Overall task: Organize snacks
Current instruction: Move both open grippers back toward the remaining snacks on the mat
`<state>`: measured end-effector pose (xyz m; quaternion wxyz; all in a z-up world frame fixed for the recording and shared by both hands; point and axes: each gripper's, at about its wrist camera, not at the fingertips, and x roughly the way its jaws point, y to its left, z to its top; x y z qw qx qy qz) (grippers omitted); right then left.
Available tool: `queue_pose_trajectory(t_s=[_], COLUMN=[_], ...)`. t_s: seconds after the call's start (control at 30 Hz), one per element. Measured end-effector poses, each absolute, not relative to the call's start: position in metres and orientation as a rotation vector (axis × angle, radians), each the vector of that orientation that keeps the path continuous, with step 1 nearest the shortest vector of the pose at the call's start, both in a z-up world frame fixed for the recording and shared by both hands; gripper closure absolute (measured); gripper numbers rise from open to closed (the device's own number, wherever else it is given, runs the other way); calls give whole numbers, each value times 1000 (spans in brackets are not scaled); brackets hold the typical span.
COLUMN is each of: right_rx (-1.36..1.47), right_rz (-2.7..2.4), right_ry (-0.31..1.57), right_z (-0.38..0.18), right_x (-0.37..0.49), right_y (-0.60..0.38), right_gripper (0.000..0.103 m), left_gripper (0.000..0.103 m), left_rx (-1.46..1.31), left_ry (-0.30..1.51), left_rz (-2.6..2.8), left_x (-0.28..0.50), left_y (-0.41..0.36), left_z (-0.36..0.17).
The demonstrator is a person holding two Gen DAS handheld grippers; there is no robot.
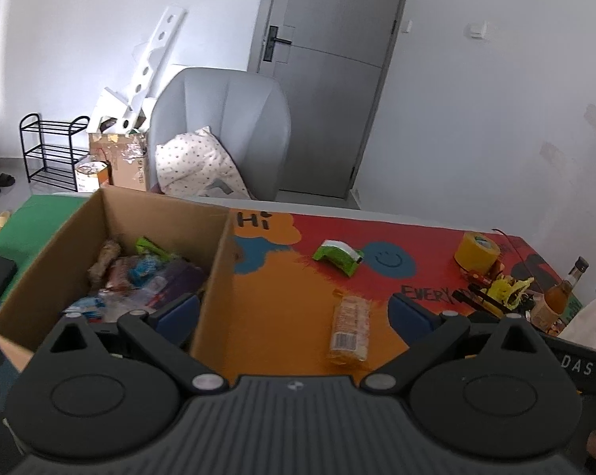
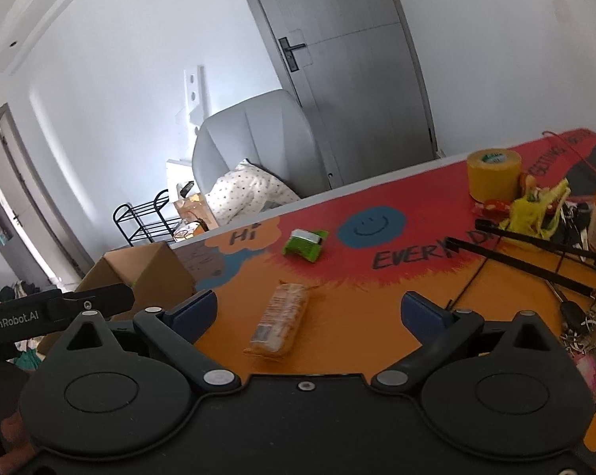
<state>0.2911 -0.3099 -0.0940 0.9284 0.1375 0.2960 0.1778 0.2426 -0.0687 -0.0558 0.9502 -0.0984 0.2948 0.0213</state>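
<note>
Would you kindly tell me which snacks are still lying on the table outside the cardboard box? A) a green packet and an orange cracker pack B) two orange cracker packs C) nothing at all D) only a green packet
A: the green packet and the orange cracker pack both lie on the table, right of the cardboard box.

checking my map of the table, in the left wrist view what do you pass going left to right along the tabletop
cardboard box of snacks → cracker pack, green snack packet just above it → blue smiley print → yellow tape roll → glass bottle → white paper
</note>
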Motion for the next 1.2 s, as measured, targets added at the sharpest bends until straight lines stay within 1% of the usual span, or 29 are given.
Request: queue_pose_trajectory(t_s=[0.07,0.17,0.37,0.53,0.73,0.83,0.87,0.9,0.97,1.07,1.2], right_rx=[288,299,325,341,355,363,364,365,366,365,359], right_rz=[362,363,361,352,350,349,349,350,355,366,386], right_ry=[615,631,656,671,691,700,702,703,707,712,719], right_z=[-98,-105,-117,-128,-138,-143,-144,-145,-146,-149,-150], right_x=[295,301,316,327,338,345,347,348,352,358,368], right_y=[-314,-319,-328,-335,-339,-340,-340,-340,-338,-334,-325], right_gripper=[7,10,11,11,12,12,12,12,12,13,14], left_gripper=[3,4,12,17,25,33,40,51,69,73,73], left_rx=[-199,-193,-185,-176,-163,-156,-152,-149,-151,-144,-161], left_ry=[609,623,672,712,757,785,796,814,853,838,812], left_rz=[32,21,-7,-21,-27,-28,-27,-25,-42,-20,9], left_x=[249,259,282,302,321,330,332,336,343,346,349], left_y=[-74,-82,-97,-109,-120,-125,-126,-127,-127,-127,-119], left_z=[-60,-66,-84,-101,-120,-130,-133,-138,-146,-147,-141])
